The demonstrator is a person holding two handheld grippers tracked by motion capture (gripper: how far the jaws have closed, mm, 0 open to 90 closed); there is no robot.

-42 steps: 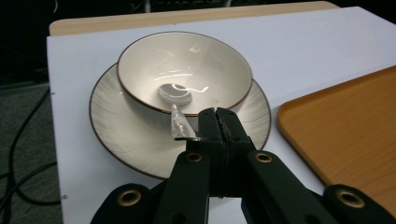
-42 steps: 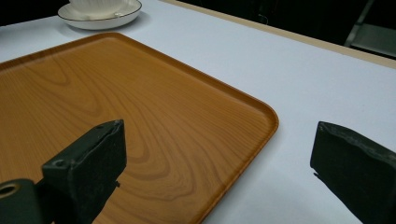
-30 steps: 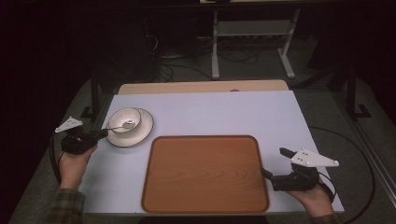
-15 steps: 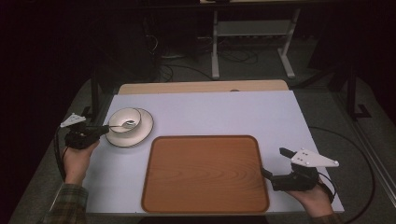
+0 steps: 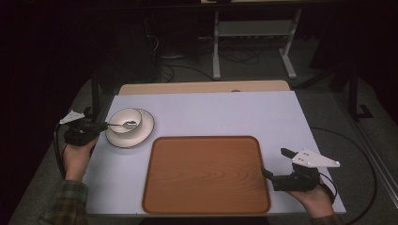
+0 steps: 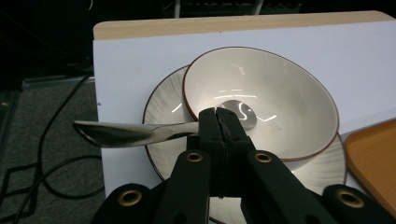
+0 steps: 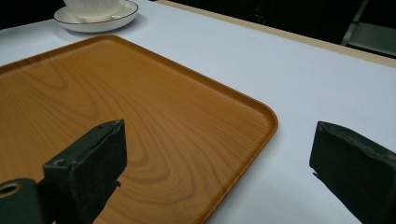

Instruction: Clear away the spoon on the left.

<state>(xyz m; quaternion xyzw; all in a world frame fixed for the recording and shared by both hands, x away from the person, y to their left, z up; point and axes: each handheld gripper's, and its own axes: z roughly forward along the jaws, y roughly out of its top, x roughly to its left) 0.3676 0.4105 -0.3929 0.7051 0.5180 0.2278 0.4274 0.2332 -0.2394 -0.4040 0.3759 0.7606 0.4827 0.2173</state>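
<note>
From where I stand, the left gripper (image 5: 101, 125) has its jaws pinched tight on the handle of a metal spoon (image 6: 140, 133), whose head lies in the white bowl (image 5: 126, 120) that sits on a ribbed plate (image 5: 143, 133) near the left edge of the pale table (image 5: 225, 112). In the left gripper view the handle juts sideways out of the clamp, so the hold is across the stem rather than along it. To do this well, I'd say the spoon should rise straight up before it goes anywhere, kept level so it doesn't swing in that narrow pinch or catch the bowl's rim and drag the bowl over the plate. The right gripper (image 7: 217, 172) waits with its jaws wide apart and nothing between them, at the near right corner of the wooden tray (image 5: 206, 176), free to steady something if needed. I can read no brand, label or writing on any of these things.
</note>
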